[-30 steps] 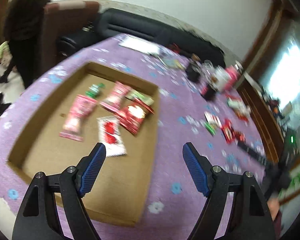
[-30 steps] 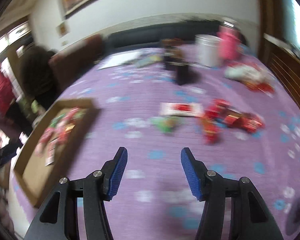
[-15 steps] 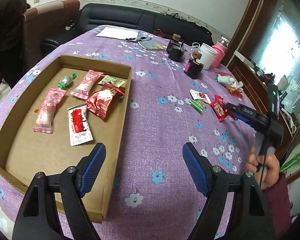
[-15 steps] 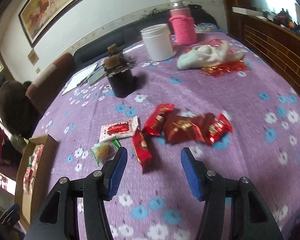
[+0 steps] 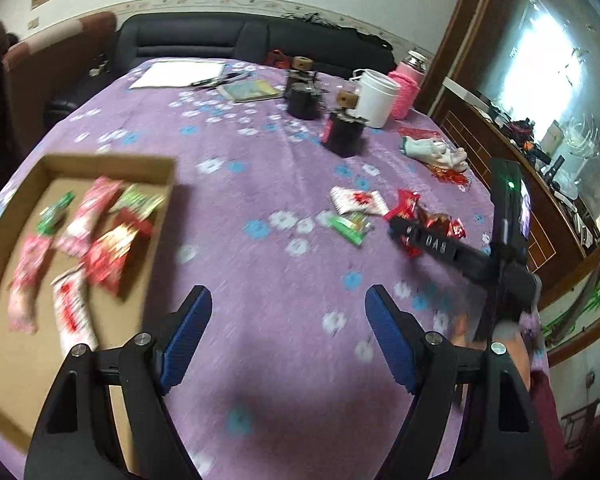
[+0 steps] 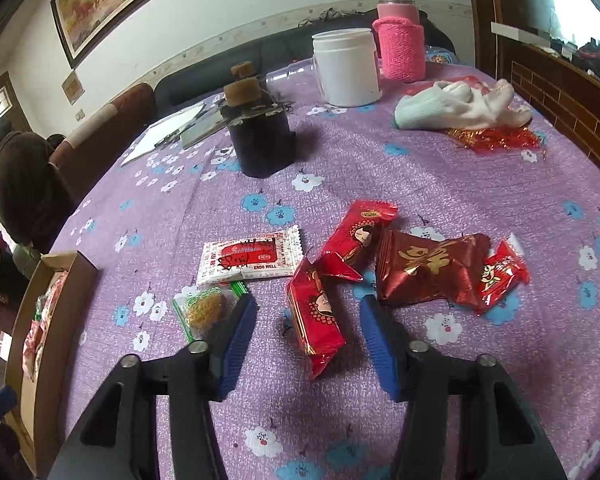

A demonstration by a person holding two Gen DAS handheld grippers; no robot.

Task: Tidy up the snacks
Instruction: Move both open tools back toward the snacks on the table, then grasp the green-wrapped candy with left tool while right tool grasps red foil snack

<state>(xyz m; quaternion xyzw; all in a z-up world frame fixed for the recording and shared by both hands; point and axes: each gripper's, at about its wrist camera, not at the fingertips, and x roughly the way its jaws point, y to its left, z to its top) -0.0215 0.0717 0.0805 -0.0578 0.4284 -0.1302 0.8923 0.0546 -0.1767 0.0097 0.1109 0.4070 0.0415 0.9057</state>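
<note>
Loose snacks lie on the purple flowered tablecloth (image 6: pixel 440 184). My right gripper (image 6: pixel 306 326) is open, low over the cloth, with a red snack packet (image 6: pixel 316 318) between its fingers. Beside it lie a second red packet (image 6: pixel 358 240), a dark red packet (image 6: pixel 432 266), a small red packet (image 6: pixel 500 274), a white-and-red packet (image 6: pixel 250 258) and a green cookie packet (image 6: pixel 206 310). My left gripper (image 5: pixel 288 336) is open and empty above bare cloth. The cardboard tray (image 5: pixel 112 162) with several snacks in it is at its left.
Two dark jars with cork lids (image 6: pixel 260 140), a white tub (image 6: pixel 346 68), a pink-sleeved bottle (image 6: pixel 400 44) and a white glove (image 6: pixel 452 106) on red foil stand farther back. Papers and pens (image 5: pixel 180 74) lie at the far edge. A person (image 6: pixel 24 184) stands left.
My right gripper has come down and forward onto the snack pile and now straddles a red packet. My left gripper has swung right, away from the tray, toward the pile.
</note>
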